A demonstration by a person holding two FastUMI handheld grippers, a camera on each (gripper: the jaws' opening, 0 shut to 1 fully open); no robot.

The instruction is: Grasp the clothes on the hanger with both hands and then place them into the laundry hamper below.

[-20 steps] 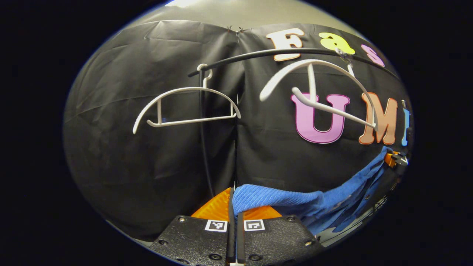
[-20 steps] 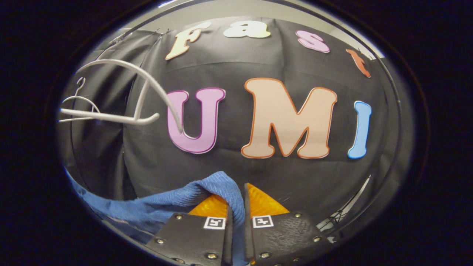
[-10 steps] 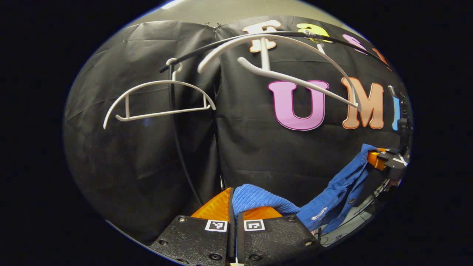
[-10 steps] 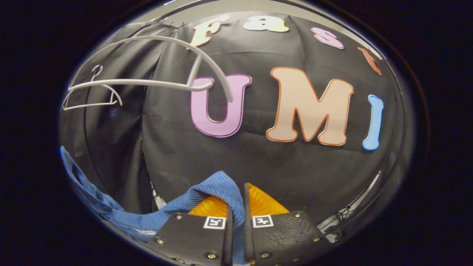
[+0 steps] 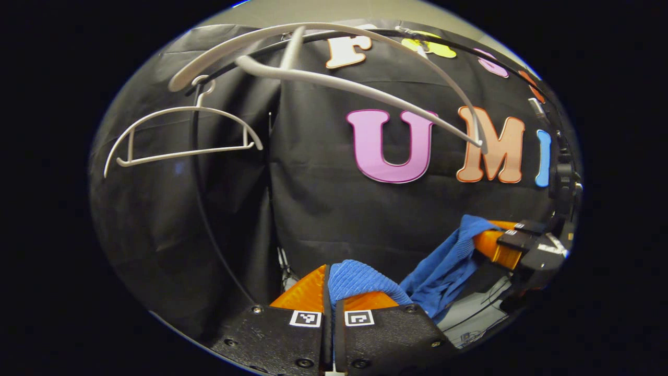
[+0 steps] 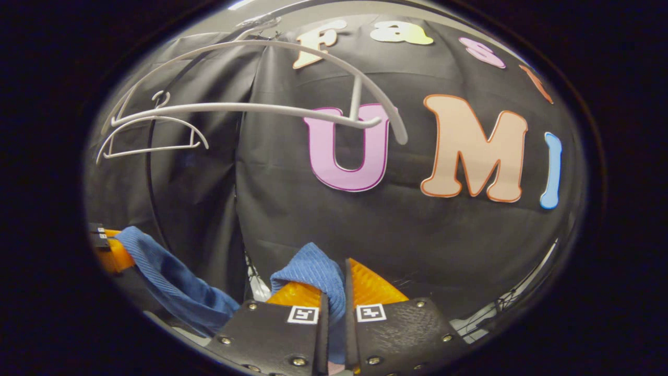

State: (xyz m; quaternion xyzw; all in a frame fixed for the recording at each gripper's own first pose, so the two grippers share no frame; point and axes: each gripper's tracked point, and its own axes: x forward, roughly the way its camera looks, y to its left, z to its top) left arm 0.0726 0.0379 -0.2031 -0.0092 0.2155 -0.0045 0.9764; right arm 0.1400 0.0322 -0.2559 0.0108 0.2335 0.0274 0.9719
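Observation:
A blue knit garment hangs slack between my two grippers, off the hangers. My left gripper is shut on one bunched end of it at the bottom of the left gripper view; farther right there, the right gripper pinches the other end. In the right gripper view my right gripper is shut on a fold of the blue garment, and the left gripper shows at the far left holding the other end. A bare white hanger hangs above on the rail. The hamper is out of sight.
A second bare white hanger hangs farther left on the black rail, with the rack's upright pole below it. The same two hangers appear in the right gripper view. The black cloth wall stands close behind.
Both grippers have come down and moved closer together with the garment; it now sags between them. The hangers have risen in both views and the near one swings free.

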